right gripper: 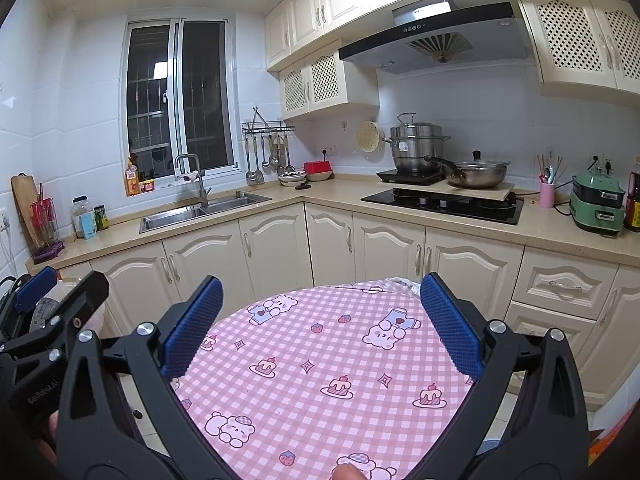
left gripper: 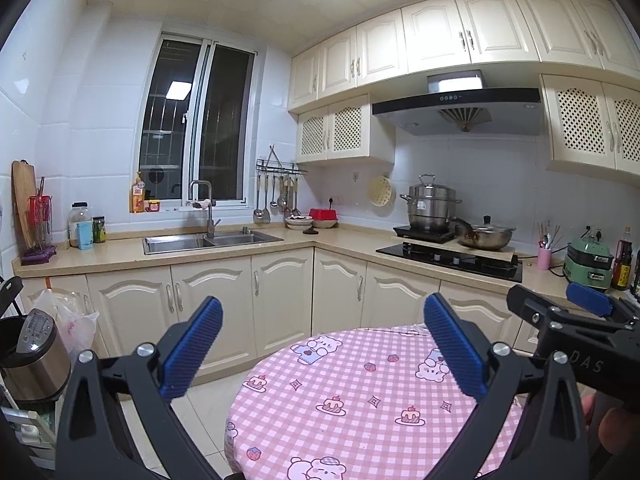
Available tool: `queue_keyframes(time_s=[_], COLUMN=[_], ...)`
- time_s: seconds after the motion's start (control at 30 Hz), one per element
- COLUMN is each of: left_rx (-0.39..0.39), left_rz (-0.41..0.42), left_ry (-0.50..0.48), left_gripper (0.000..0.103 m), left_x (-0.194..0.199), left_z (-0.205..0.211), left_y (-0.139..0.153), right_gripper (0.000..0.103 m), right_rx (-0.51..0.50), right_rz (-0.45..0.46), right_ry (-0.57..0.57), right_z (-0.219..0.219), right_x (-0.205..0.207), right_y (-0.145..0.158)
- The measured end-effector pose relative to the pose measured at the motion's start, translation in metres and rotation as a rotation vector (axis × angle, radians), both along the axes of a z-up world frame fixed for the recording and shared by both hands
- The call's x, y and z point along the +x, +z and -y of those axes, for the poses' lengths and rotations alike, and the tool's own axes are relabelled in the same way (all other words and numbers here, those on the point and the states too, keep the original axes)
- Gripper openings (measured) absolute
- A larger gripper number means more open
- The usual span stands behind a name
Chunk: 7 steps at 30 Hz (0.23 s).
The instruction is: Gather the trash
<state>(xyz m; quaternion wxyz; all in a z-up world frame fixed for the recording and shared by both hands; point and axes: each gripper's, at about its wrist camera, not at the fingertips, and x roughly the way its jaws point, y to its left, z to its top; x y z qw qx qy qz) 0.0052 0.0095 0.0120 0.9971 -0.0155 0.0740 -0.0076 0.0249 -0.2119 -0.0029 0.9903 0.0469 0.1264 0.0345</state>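
A: How do we stand with the left tongs point(left gripper: 322, 344)?

B: We have them spread wide, blue pads far apart, nothing between them and nothing touching either pad. Beneath and ahead of them lies the round bench point(left gripper: 360, 400) with its pink checked cloth of bears and cakes.

A: And the right tongs point(right gripper: 320, 324)?

B: Just as wide, released, gripping nothing. They hang over the same cloth-covered bench point(right gripper: 320, 360), and a fingertip point(right gripper: 346, 471) shows at the lower edge of that view.

A: Are the two close together?

B: Side by side. In the left wrist view we see the right tongs just off to our right; in the right wrist view the left tongs sit just to the left.

A: Where is the trash?

B: We see no loose trash on the cloth under either pair. To the far left of the left tongs, a plastic bag point(left gripper: 74, 320) hangs at the cabinet front, beside a steel cooker point(left gripper: 34, 356); we cannot tell what it holds.

A: Beyond the tongs?

B: Straight ahead, the sink point(left gripper: 212, 241); ahead to the right, the stove point(left gripper: 452, 258) with its pots.
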Motion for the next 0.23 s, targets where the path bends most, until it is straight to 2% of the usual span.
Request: queue_keyframes(time_s=[0.23], left_rx=[0.002], left_rz=[-0.005], left_ry=[0.028], left_gripper=[0.099], left_x=[0.0020], left_z=[0.0009], left_y=[0.0005], right_gripper=[0.097], right_rx=[-0.001], right_rz=[-0.001], right_ry=[0.000], right_z=[-0.0007], right_x=[0.0018], right_y=[-0.0005])
